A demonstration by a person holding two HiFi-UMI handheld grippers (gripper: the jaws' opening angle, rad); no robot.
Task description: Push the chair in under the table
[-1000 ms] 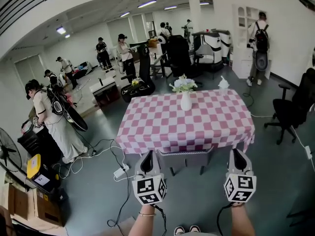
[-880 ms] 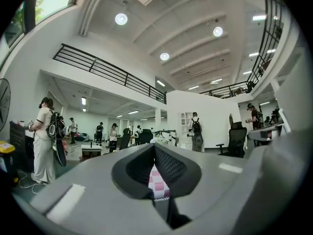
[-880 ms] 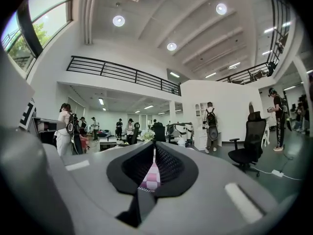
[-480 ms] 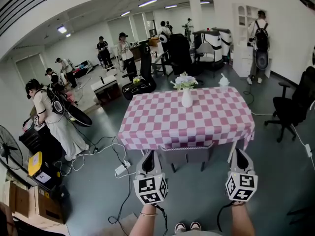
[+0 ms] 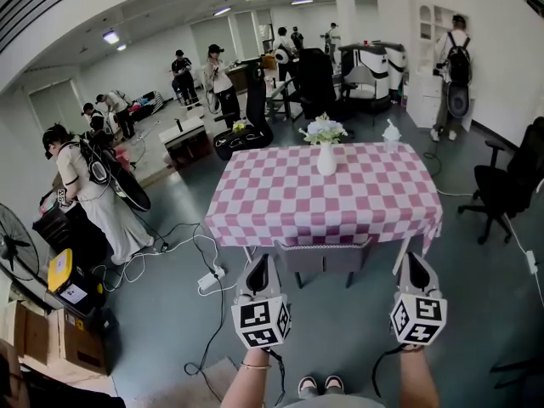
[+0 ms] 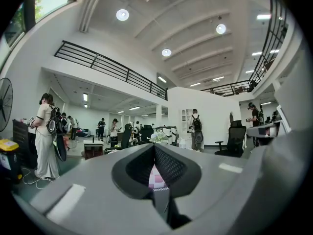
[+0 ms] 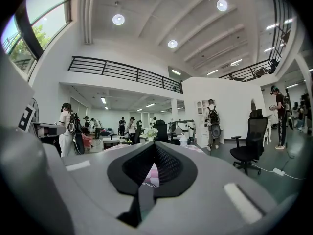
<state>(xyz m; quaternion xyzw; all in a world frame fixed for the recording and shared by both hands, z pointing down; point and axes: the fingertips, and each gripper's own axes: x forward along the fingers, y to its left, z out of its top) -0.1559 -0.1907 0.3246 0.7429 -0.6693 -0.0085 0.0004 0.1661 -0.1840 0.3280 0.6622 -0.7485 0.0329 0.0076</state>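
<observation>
The grey chair [image 5: 323, 257] is tucked in at the near edge of the desk [image 5: 255, 228]. Its backrest sits right under the overhang of the pink-and-white checked cloth [image 5: 323, 195], and two of its legs can be seen on the floor below.

The left hand-held gripper [image 5: 259, 262] is held level just beside the backrest's left end. Whether it's actually touching can't be told from here. It's clenched, jaws pressed together. The right hand-held gripper [image 5: 415, 260] is parked further off to the chair's right, near the desk's corner, and it's clenched shut the same way.

On the far half of the desk a white vase of pale flowers [image 5: 325, 155] is standing upright. Cables [image 5: 200, 266] are strewn over the floor to the left. A black office chair [image 5: 508, 185] is seen off to the right, well apart.
</observation>
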